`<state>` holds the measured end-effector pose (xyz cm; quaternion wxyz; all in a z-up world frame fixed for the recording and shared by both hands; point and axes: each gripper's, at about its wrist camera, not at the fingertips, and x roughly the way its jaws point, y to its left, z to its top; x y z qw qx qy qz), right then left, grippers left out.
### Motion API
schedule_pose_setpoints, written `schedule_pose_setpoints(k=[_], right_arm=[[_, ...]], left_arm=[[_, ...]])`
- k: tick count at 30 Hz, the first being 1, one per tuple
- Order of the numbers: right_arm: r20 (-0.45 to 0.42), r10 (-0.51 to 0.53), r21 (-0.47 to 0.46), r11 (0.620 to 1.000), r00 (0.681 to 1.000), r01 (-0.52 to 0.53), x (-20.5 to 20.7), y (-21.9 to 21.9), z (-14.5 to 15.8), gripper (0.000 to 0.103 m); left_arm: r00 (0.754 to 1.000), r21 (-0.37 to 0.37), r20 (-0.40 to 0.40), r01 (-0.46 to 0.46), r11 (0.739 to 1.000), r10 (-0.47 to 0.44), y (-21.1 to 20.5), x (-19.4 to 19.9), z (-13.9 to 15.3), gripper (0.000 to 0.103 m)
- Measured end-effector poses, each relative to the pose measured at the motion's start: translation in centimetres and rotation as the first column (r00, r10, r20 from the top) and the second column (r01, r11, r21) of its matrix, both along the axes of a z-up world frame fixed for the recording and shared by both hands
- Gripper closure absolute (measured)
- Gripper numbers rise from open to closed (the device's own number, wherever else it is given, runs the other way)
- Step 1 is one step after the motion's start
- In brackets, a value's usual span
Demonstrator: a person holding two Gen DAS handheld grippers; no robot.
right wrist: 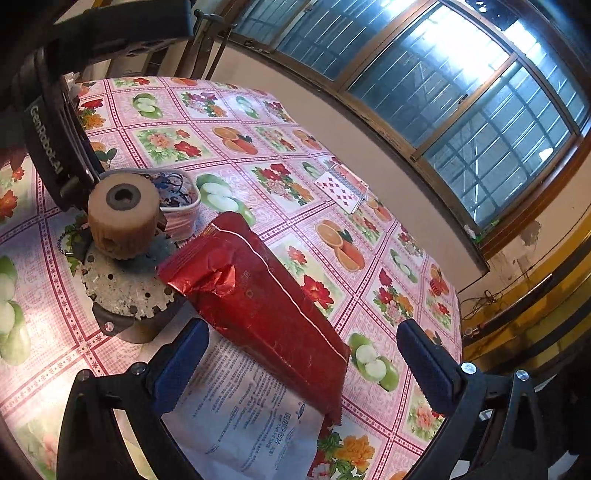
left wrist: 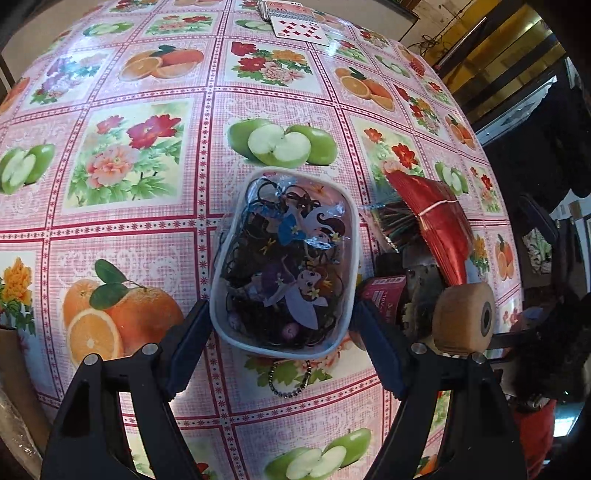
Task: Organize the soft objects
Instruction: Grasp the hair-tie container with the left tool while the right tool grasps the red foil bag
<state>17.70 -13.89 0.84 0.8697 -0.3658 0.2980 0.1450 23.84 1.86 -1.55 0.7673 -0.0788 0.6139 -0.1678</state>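
In the left wrist view, the left tongs (left wrist: 282, 338) stand spread apart, their blue-padded fingers (left wrist: 186, 347) on either side of the near end of a clear plastic pouch with white piping (left wrist: 284, 258), not pressing it as far as can be seen. The pouch is stuffed with black hair ties and printed with cartoon figures, and it lies on the worktop (left wrist: 129, 229), which is covered with a pink checked oilcloth of apples, oranges and flowers. A short bead chain (left wrist: 290, 382) trails from its near end. Just beside it, toward the worktop's right edge, lie a shiny red foil packet (left wrist: 439, 229) and a tan ribbed roller with a dark hole (left wrist: 463, 319). Playing cards (left wrist: 301, 29) sit near the far edge. In the right wrist view, the right tongs (right wrist: 301, 363) are released, empty, held over the red foil packet (right wrist: 266, 299), which rests on a white printed paper pouch (right wrist: 243, 417). The tan roller (right wrist: 123, 214) stands on a grey toothed metal disc (right wrist: 127, 288), with the clear pouch (right wrist: 181, 201) behind it.
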Motion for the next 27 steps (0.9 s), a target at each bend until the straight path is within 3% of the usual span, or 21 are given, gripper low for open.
schedule_pose_setpoints(k=[3,6,12,18,19,20,21,23,25,27], right_arm=[[-0.042,0.045,0.065,0.997,0.998,-0.042,-0.2,-0.6,0.4,0.0],[-0.022,0.044,0.045,0.998,0.999,-0.043,0.3,-0.6,0.2,0.0],[-0.045,0.046,-0.027,0.999,0.998,-0.047,1.6,0.0,-1.6,0.0],[-0.091,0.045,0.008,0.999,0.995,-0.045,3.1,0.1,-2.0,0.003],[-0.115,0.046,0.025,0.999,0.992,-0.044,3.3,0.1,-2.0,0.012],[-0.145,0.049,0.046,0.998,0.988,-0.043,3.6,0.0,-2.0,0.039],[-0.175,0.05,0.06,0.997,0.983,-0.04,3.9,0.1,-2.2,0.05],[-0.172,0.007,0.038,0.999,0.985,0.0,4.0,0.2,-2.7,0.061],[-0.163,-0.013,0.031,0.999,0.986,0.019,3.7,0.0,-3.0,0.065],[-0.15,-0.031,0.042,0.998,0.988,0.038,3.3,-0.2,-2.8,0.067]], left_arm=[[0.999,-0.023,0.014,0.041,0.999,-0.04,0.5,-0.5,0.8,0.024],[0.998,0.018,0.023,0.05,0.999,-0.05,1.0,-0.7,1.1,0.024],[0.998,-0.003,-0.001,0.055,0.998,-0.055,0.3,-0.5,0.2,0.024],[0.999,0.009,0.015,0.048,0.999,-0.048,-0.6,0.3,0.1,0.024],[0.999,0.008,0.017,0.047,0.999,-0.047,-0.7,0.4,0.1,0.024],[0.999,0.007,0.018,0.044,0.999,-0.044,-0.7,0.5,0.1,0.024],[0.999,0.008,0.019,0.041,0.999,-0.041,-0.7,0.5,0.1,0.024],[0.999,0.015,0.022,0.037,0.999,-0.037,-0.7,0.5,0.1,0.024],[0.999,0.058,0.043,0.029,0.998,-0.032,-0.6,0.3,0.1,0.034],[0.998,0.063,0.054,0.024,0.998,-0.027,-0.5,0.2,0.1,0.034]])
